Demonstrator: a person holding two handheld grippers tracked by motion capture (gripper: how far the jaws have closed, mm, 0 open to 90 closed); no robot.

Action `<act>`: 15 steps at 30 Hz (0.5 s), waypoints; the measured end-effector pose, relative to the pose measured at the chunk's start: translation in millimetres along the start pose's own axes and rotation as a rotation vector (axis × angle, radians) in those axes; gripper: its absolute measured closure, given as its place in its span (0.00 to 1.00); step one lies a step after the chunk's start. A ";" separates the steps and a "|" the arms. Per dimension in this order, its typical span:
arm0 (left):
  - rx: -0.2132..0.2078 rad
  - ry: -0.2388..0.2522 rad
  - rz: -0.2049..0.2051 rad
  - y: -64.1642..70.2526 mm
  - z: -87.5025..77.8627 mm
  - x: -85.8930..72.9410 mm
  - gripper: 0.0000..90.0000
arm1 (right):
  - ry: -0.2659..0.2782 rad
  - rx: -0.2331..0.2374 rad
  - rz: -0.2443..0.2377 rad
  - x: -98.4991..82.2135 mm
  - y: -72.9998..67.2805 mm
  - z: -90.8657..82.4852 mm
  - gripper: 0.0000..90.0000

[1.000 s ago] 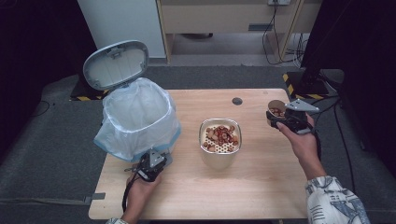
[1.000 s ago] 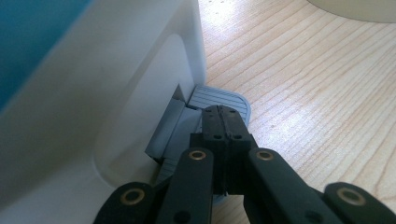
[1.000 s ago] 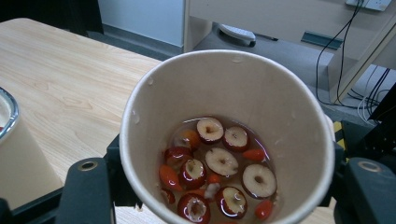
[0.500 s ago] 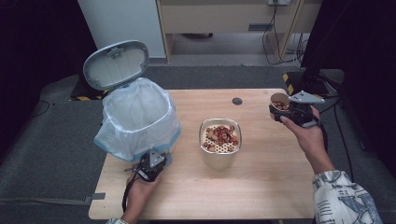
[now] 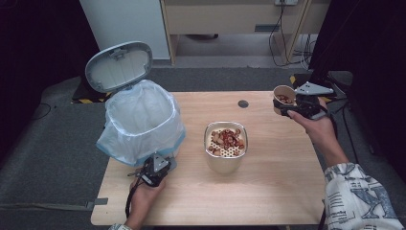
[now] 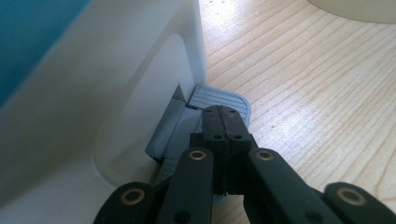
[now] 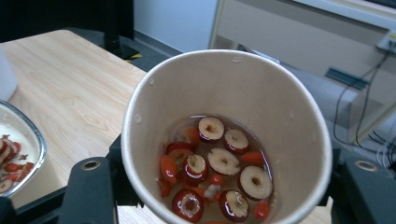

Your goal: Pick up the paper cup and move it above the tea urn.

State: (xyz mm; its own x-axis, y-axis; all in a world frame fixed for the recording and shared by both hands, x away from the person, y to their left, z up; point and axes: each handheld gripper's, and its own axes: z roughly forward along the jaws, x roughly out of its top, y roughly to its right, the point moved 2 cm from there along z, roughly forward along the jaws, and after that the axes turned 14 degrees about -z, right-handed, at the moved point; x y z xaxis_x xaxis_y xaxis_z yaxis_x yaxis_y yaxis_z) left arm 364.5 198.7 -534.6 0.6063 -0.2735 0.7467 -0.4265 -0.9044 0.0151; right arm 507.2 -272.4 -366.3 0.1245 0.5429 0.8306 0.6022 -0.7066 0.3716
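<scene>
Paper cup (image 5: pixel 283 98) carried farther from strainer bowl (image 5: pixel 225 145) toward table (image 5: pixel 268 201) edge.
Right gripper (image 5: pixel 300 106) clamped on cup of jujube slices (image 7: pixel 219 163); left gripper (image 6: pixel 223 122) closed, pressed on bin pedal (image 6: pixel 219 99).

Light falls from above onto the table (image 5: pixel 268 191), which is bright and evenly lit in the high view, while the room beyond both grippers sinks into near-black. That view is soft and low in detail. In the left gripper view, glare whitens the wood ahead of the closed jaws; the bin (image 6: pixel 93 93) wall beside them is blown out and blurred. In the right gripper view the cup (image 7: pixel 280 116) between the jaws is sharp, its liquid glinting; the background is softer.
</scene>
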 end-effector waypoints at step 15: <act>0.014 0.000 0.008 2.1 0.2 0.1 0.99 | 0.025 0.064 -0.116 31.9 3.5 6.8 0.39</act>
State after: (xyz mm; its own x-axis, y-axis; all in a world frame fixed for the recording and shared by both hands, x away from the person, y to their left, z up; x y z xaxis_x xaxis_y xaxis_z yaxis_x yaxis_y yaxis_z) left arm 363.8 196.7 -534.6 0.6031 -0.2812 0.7465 -0.4219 -0.9066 -0.0007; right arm 518.7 -254.5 -341.4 0.0325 0.6071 0.7939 0.6607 -0.6091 0.4387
